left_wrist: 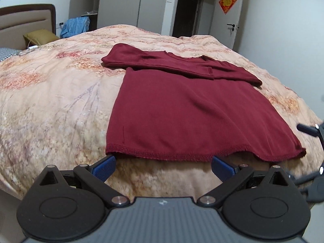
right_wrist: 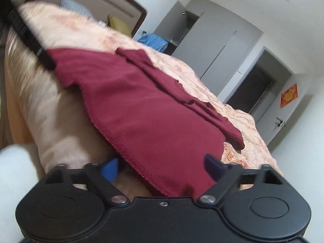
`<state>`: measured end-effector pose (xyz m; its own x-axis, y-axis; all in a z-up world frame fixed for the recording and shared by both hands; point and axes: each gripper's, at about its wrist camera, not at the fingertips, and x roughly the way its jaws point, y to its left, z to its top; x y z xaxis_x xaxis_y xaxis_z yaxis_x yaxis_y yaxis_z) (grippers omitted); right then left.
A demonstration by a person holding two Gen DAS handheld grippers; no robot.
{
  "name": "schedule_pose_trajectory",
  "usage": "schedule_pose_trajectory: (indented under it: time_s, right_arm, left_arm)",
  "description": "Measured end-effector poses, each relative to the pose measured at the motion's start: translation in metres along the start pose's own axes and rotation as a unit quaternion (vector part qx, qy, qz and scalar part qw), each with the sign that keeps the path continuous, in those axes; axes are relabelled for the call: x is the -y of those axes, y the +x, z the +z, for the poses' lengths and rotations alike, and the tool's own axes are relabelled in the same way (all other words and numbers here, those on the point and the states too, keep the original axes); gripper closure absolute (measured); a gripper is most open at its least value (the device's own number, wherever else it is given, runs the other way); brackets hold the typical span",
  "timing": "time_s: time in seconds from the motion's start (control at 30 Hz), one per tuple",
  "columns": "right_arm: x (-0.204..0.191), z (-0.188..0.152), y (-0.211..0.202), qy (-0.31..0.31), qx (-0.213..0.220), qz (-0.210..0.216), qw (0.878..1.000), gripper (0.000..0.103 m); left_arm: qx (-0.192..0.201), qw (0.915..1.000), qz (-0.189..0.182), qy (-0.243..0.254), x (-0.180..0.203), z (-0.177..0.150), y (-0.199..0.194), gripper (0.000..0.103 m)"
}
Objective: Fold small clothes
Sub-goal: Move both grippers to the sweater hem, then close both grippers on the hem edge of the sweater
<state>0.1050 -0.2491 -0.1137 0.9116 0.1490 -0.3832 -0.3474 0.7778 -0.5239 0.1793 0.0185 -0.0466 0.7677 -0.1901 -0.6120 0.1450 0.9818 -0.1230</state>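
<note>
A dark red shirt (left_wrist: pixel 182 109) lies flat on the bed's peach floral quilt (left_wrist: pixel 50 101), with its sleeves folded across the upper part. My left gripper (left_wrist: pixel 163 167) is open, and its blue pads (left_wrist: pixel 105 169) stand just short of the near hem, close to the hem's left corner. In the right wrist view the shirt (right_wrist: pixel 151 111) runs away from me, and the hem's right corner lies between the jaws of my right gripper (right_wrist: pixel 162 168). Those jaws stand wide apart and tilted, and the blue pads (right_wrist: pixel 212 167) do not visibly press on the cloth.
A brown padded headboard (left_wrist: pixel 26 18) and an olive pillow (left_wrist: pixel 40 37) are at the far left of the bed. Beyond it are a blue bag (left_wrist: pixel 75 27), grey wardrobes (left_wrist: pixel 121 2), a dark doorway (left_wrist: pixel 188 10) and a door with a red decoration (left_wrist: pixel 227 1). A black bar (right_wrist: pixel 30 36) crosses the bed's left side.
</note>
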Motion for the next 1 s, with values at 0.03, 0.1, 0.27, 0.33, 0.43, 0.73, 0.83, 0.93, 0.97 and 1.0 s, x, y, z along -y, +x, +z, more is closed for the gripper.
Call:
schedule_pose_trajectory:
  time_s: [0.03,0.1,0.27,0.33,0.43,0.73,0.83,0.93,0.97,1.0]
  right_arm:
    - [0.003,0.002,0.000,0.002,0.005,0.000,1.000,0.030]
    - [0.009,0.006,-0.001,0.003,0.015,0.006,1.000,0.054]
    - [0.026,0.024,-0.004,0.039,0.024,0.038,0.998,0.082]
    - [0.032,0.031,-0.005,0.053,0.027,0.046,0.997,0.084]
    - [0.041,0.041,-0.004,0.077,0.032,0.056,0.995,0.087]
    - [0.069,0.059,-0.009,0.137,0.043,0.071,0.987,0.091]
    - [0.072,0.056,-0.011,0.145,0.042,0.071,0.986,0.092]
    - [0.073,0.052,-0.012,0.148,0.039,0.072,0.986,0.092]
    - [0.072,0.051,-0.012,0.148,0.038,0.072,0.986,0.092]
    - [0.071,0.049,-0.012,0.148,0.036,0.072,0.986,0.092]
  left_arm:
    - [0.001,1.0000,0.000,0.009,0.002,-0.001,-0.001,0.000]
    - [0.006,0.9995,0.003,0.031,0.008,-0.004,-0.003,0.000]
    - [0.014,0.9959,0.008,0.089,0.031,-0.012,0.001,0.000]
    - [0.023,0.9938,0.012,0.108,0.043,-0.015,0.005,0.000]
    - [0.048,0.9886,0.024,0.141,0.064,-0.018,0.011,0.000]
    - [0.096,0.9693,0.071,0.215,0.107,-0.012,0.040,0.002]
    - [0.104,0.9665,0.098,0.213,0.099,-0.008,0.041,0.006]
    - [0.105,0.9633,0.128,0.212,0.083,-0.006,0.040,0.013]
    - [0.104,0.9627,0.136,0.210,0.077,-0.006,0.039,0.017]
    - [0.103,0.9624,0.142,0.208,0.070,-0.006,0.038,0.022]
